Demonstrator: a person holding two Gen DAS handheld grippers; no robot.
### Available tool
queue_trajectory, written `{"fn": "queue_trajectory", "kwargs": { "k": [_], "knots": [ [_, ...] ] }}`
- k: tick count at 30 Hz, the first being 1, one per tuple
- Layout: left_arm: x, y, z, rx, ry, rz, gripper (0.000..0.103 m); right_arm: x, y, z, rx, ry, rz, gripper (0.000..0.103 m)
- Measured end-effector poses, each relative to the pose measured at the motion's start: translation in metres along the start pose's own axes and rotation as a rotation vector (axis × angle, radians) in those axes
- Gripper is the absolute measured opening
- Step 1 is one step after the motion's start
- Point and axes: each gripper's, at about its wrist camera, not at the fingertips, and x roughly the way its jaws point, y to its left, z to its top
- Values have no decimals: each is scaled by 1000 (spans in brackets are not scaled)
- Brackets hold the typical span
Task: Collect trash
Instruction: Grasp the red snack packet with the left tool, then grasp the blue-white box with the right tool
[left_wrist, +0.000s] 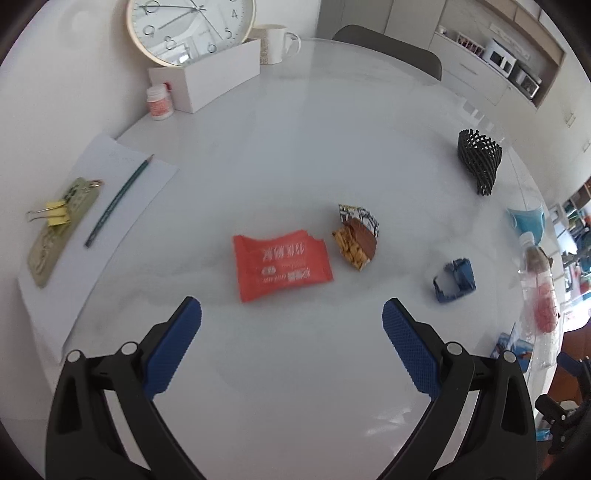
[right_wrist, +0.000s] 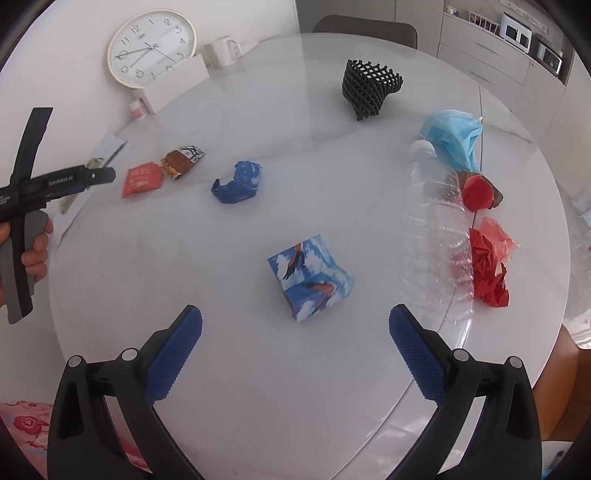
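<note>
My left gripper is open and empty, just short of a red snack wrapper lying flat on the white table. A torn brown-and-orange snack pack lies right of it, and a crumpled dark blue wrapper farther right. My right gripper is open and empty, just short of a crumpled blue patterned paper. The right wrist view also shows the dark blue wrapper, the red wrapper, a clear plastic bottle, a blue face mask and crumpled red paper.
A black mesh basket stands at the far side of the table. At the left are a sheet of paper with a pencil and clips, a clock, a white box, a mug and a small jar.
</note>
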Motion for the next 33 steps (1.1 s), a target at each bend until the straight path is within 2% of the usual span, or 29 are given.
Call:
{"fn": "queue_trajectory", "kwargs": {
  "k": [3,10,14,16,20,23,33],
  "knots": [
    [10,-4,9,107,-9,-11,94,6,-3,5,7,22,-12,101],
    [40,-12,28,452,33,-71,94,20,-11,12,22,79,-54,101],
    [61,-16,31,556,81,-79,93,28,-11,15,30,101,-58,101],
    [70,-18,31,593,102,-86,85,31,-9,17,26,109,-59,101],
    [84,-16,32,623,148,-108,56,35,-8,20,24,123,-67,101],
    [84,-8,36,587,152,-140,41,38,-8,23,31,130,-69,101],
    [68,3,32,447,153,-160,40,43,-10,34,-31,122,-13,101]
  ]
}}
